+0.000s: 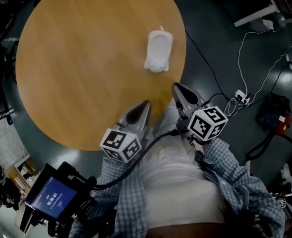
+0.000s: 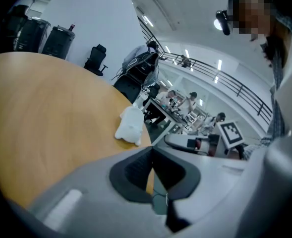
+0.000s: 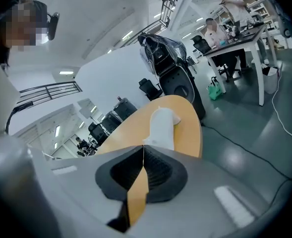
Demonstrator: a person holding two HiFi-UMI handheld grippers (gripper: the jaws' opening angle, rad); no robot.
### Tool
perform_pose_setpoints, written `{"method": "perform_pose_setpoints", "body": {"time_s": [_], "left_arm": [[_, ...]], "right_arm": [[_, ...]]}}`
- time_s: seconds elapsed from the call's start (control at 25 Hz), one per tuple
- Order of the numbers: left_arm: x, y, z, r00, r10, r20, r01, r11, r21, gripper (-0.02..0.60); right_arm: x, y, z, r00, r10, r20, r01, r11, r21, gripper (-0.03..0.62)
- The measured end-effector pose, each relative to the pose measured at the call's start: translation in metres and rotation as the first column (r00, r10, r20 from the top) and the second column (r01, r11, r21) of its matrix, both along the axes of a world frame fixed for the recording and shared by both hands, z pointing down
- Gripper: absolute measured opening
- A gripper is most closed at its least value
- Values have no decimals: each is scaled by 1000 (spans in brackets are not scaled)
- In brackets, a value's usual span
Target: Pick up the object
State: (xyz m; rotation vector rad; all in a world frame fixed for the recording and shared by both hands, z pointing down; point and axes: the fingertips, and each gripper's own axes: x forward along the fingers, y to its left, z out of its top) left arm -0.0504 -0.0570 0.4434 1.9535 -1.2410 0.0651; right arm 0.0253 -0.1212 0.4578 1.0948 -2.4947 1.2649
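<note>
Starting at the right gripper [image 3: 143, 148]: pressed together at the tips, pinching nothing, only a sliver of wood visible through the slit lower down. Same deal on the left gripper [image 2: 152, 148], closed up and empty. Both parked side by side at the near edge of the round wooden table [image 1: 76, 58], left one just over the wood, right one about at the near-right rim. Further out, pointed roughly at the white soft-looking object [image 1: 158, 51], lying flat toward the far right of the tabletop, well apart from either claw and touched by nothing. Reads like the approach stage, grab not started yet. Next up, probably: spread one claw wide first, then come in low over the wood and straddle the narrower part of the body before squeezing. Guessing the right one for the job, lined up with the thing almost dead ahead in its own view. Worth minding squish and slip, plus that nearby table rim.
</note>
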Motion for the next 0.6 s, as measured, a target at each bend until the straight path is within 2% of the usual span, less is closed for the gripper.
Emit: {"method": "perform_pose_setpoints", "body": {"time_s": [0.6], "left_arm": [[2, -39, 18, 995, -97, -10, 96, 991, -95, 3]], "right_arm": [[-13, -51, 37, 998, -67, -9, 65, 992, -111, 151]]}}
